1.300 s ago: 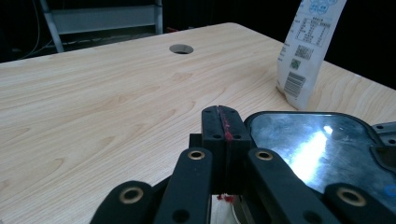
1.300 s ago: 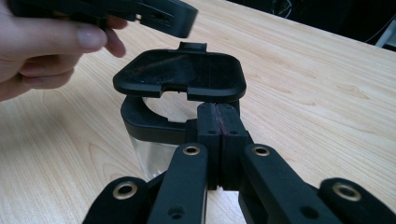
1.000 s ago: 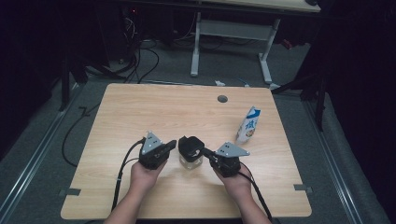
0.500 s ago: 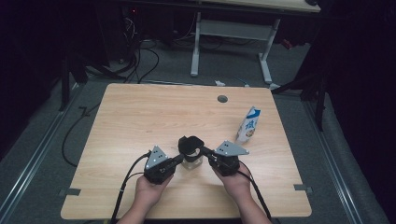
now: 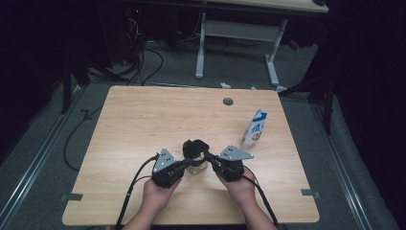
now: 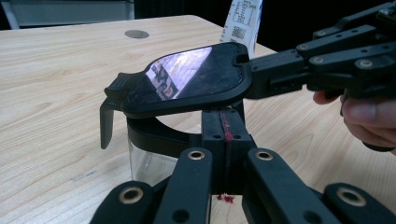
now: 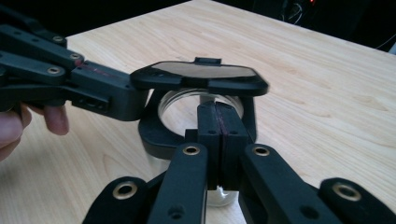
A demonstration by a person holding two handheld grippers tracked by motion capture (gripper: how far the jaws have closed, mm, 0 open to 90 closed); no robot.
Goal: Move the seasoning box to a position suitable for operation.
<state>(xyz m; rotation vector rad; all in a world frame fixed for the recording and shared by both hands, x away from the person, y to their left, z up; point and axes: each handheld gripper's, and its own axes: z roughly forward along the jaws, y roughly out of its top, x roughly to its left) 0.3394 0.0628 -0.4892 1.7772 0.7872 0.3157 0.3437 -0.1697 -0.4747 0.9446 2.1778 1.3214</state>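
Glass jar (image 5: 193,166) with black hinged lid (image 5: 195,148) — near table (image 5: 143,120) front edge, between both grippers. Left gripper (image 5: 187,163): jaws pressed together at jar's black collar. Right gripper (image 5: 208,156): jaws pinching raised lid's edge. Milk carton (image 5: 254,128) — well apart, right.

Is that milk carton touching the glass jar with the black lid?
Apart. The high view shows the milk carton standing upright well to the right of the glass jar, with a stretch of bare table between them.
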